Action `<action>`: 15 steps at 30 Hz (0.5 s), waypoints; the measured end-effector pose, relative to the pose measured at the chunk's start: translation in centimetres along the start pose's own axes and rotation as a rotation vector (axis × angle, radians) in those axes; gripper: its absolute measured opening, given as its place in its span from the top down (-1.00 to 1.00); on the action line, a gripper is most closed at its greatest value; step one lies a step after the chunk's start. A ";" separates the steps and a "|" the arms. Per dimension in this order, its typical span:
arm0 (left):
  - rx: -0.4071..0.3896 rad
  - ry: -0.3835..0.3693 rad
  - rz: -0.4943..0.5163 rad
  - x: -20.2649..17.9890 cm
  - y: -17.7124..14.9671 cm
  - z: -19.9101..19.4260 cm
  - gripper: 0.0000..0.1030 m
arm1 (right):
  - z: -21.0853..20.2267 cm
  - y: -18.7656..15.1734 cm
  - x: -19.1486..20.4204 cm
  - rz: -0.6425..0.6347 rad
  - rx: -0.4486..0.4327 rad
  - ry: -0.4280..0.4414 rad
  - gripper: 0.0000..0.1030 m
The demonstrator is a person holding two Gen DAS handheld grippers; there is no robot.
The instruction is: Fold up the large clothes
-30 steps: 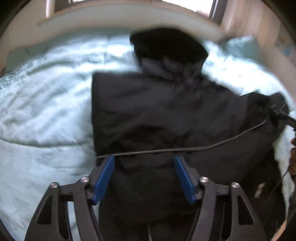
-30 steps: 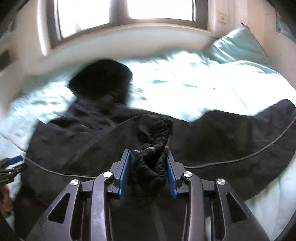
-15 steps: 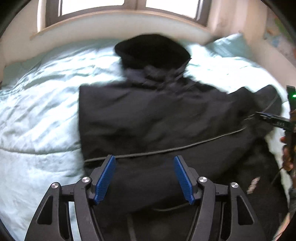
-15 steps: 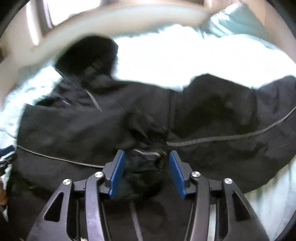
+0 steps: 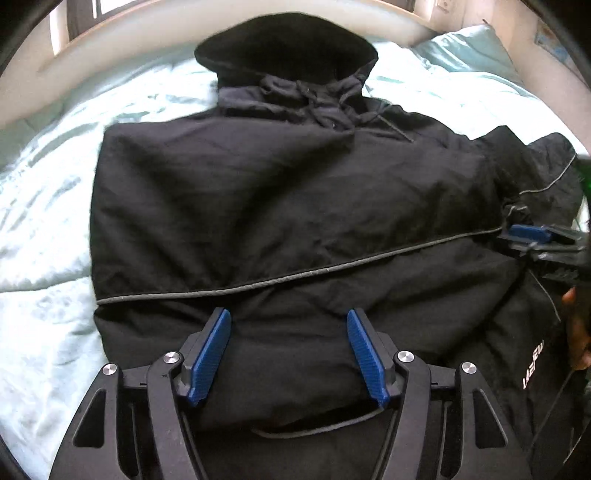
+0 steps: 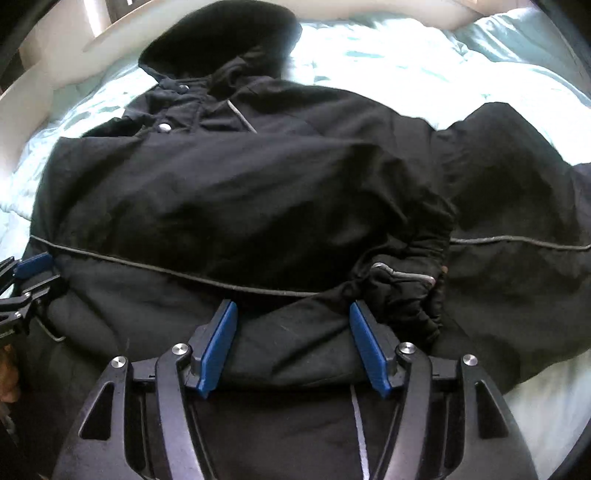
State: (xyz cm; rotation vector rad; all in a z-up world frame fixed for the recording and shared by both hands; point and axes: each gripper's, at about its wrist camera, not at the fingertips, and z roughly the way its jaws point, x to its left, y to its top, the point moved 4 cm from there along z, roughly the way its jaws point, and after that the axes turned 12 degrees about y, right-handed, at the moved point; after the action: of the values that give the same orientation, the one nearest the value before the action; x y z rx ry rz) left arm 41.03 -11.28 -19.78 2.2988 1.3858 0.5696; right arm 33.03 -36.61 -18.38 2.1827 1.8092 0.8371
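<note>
A large black hooded jacket [image 5: 288, 206] lies spread on a bed, hood [image 5: 288, 44] toward the headboard. A grey piping line [image 5: 295, 277] crosses its body. In the right wrist view the jacket [image 6: 240, 199] has a sleeve folded across the body, its cuff [image 6: 410, 288] lying just right of my right gripper. My left gripper [image 5: 290, 347] is open and empty over the jacket's lower part. My right gripper [image 6: 293, 343] is open and empty over the hem. The right gripper's blue fingers [image 5: 528, 232] show at the left view's right edge; the left gripper's fingers [image 6: 33, 266] show at the right view's left edge.
The jacket rests on a pale teal duvet [image 5: 48, 229] that extends left and behind it [image 6: 424, 66]. A teal pillow [image 5: 469, 48] lies at the back right. A pale headboard ledge [image 5: 122, 33] and window run along the far side.
My right gripper has opened and let go of the sleeve cuff, which now lies on the jacket body. Both views have dropped closer to the jacket. The left gripper stays open.
</note>
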 end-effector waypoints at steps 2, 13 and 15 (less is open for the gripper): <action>-0.034 -0.006 -0.005 0.0 0.0 -1.2 -0.31 | -2.5 0.0 -0.6 0.010 -0.048 0.037 -0.20; -0.152 -0.146 0.022 -6.9 4.6 -7.8 -0.31 | -20.1 0.8 -16.6 0.178 -0.268 -0.187 -0.23; -0.162 -0.173 0.051 -10.2 5.8 -8.2 -0.31 | -23.3 0.6 -20.4 0.227 -0.309 -0.237 -0.28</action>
State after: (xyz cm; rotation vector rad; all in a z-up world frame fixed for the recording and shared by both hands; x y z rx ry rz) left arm 36.57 -21.90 -11.30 2.2020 1.1597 0.4676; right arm 19.27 -60.96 -5.05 2.1975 1.2493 0.7985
